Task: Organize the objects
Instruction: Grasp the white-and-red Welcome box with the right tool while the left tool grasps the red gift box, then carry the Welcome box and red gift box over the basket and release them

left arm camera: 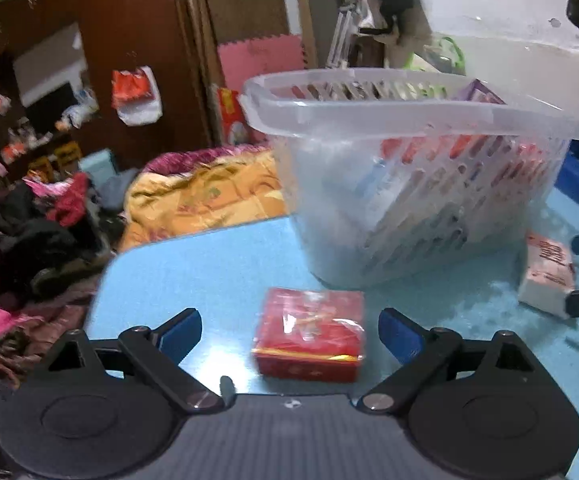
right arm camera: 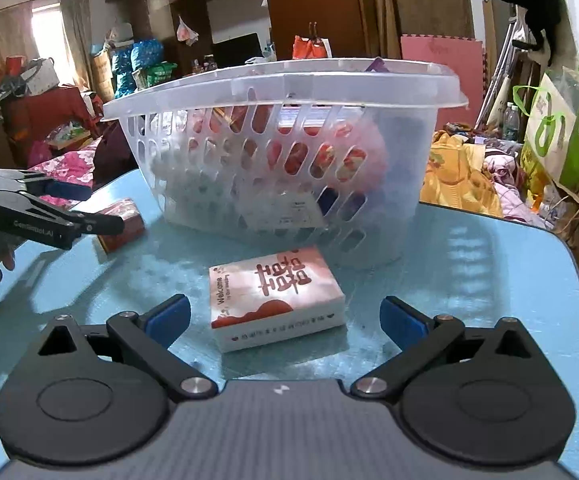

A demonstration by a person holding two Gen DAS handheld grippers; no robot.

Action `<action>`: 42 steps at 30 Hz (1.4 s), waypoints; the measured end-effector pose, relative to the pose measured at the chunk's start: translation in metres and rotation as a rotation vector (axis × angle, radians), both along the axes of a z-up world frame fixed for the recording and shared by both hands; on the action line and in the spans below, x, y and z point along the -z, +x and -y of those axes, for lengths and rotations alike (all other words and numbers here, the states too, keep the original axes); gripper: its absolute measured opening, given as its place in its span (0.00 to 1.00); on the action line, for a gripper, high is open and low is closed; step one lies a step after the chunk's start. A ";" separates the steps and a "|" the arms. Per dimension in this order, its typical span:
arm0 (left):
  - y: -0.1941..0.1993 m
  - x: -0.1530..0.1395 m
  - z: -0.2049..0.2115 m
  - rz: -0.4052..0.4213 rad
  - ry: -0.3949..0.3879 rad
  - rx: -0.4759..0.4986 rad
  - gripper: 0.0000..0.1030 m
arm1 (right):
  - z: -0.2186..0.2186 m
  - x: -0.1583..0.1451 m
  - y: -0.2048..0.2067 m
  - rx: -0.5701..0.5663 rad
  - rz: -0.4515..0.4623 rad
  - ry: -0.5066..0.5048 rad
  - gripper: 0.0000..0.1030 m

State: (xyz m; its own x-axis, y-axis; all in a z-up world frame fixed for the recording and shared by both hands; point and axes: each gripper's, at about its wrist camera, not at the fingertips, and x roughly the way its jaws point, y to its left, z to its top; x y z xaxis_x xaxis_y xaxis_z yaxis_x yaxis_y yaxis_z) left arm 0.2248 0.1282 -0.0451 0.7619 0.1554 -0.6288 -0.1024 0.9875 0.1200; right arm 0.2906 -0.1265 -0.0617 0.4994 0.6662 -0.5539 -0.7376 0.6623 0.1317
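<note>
Left tongs (left arm camera: 289,334) spread, right tongs (right arm camera: 285,320) spread, clear slotted basket (right arm camera: 249,92) holding red packets and boxes

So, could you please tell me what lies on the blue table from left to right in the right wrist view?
Left gripper → red box → white and pink box, which sits between the open fingers of the right gripper, with the clear basket behind it.

Looking forward and down from 2 wrists, close over the glossy blue table (left arm camera: 217,264); sharing the clear slotted plastic basket (right arm camera: 193,148).
</note>
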 end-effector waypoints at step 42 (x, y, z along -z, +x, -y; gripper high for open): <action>-0.063 -0.123 0.081 0.438 0.007 0.107 0.61 | 0.034 -0.128 -0.064 -0.026 0.300 0.365 0.75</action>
State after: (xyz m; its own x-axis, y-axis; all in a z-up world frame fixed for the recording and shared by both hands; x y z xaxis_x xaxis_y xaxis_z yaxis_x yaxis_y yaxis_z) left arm 0.1614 0.0469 0.0774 0.9680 0.0644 -0.2424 -0.0423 0.9946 0.0953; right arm 0.2266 -0.1607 0.0667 0.5825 0.8047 -0.1147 -0.7941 0.5935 0.1310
